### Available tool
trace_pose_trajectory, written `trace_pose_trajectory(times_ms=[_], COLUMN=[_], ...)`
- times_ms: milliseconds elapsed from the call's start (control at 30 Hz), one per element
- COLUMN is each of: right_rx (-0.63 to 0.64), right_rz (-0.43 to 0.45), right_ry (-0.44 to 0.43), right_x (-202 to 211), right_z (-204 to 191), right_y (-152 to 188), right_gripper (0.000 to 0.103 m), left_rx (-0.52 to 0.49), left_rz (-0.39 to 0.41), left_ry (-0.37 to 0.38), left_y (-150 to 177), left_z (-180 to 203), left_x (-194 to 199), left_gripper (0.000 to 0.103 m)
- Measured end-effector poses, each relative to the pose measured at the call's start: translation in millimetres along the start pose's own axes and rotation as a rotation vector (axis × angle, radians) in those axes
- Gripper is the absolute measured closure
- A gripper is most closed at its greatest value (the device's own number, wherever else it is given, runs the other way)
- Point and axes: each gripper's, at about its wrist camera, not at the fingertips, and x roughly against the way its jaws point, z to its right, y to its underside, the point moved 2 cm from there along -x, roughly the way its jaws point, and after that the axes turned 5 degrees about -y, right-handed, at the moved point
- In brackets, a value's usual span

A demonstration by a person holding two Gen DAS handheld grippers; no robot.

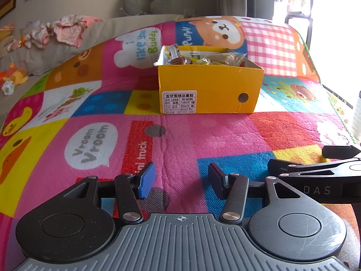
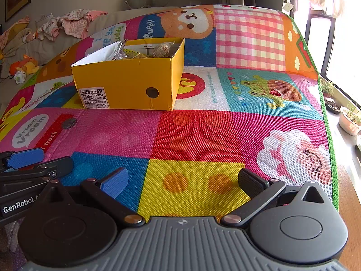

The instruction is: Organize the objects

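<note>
A yellow cardboard shoe box (image 1: 209,88) (image 2: 128,83) stands on the colourful play mat (image 1: 180,135) (image 2: 203,124), filled with several wrapped snacks (image 1: 216,58) (image 2: 158,49). My left gripper (image 1: 181,180) hovers low over the mat in front of the box, open, with nothing between its fingers. My right gripper (image 2: 183,180) is beside it to the right, open wider and also empty. The right gripper's finger (image 1: 315,169) shows at the right edge of the left wrist view, and the left gripper's blue pad (image 2: 24,158) shows at the left edge of the right wrist view.
A beige sofa (image 1: 67,45) (image 2: 45,45) with crumpled clothes (image 1: 67,29) (image 2: 74,21) and plush toys (image 1: 13,76) (image 2: 24,67) lies beyond the mat at the left. Potted plants (image 2: 347,117) sit on the bright window side at the right. The mat's green edge (image 2: 329,135) runs along the right.
</note>
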Motion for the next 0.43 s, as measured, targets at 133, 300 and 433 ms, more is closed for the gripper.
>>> trace_pose_trajectory(times_ms=[133, 300, 433], right_rx=[0.0, 0.0, 0.0], right_rz=[0.0, 0.0, 0.0], right_ry=[0.0, 0.0, 0.0], right_x=[0.0, -0.1, -0.1], right_z=[0.0, -0.1, -0.3], right_y=[0.1, 0.2, 0.3], right_gripper=[0.0, 0.0, 0.0], left_rx=[-0.003, 0.004, 0.012], left_rz=[0.0, 0.001, 0.002], left_ry=[0.0, 0.008, 0.014], left_y=[-0.4, -0.2, 0.0], left_z=[0.2, -1.0, -2.4], left_x=[-0.4, -0.1, -0.3], left_gripper=[0.047, 0.047, 0.047])
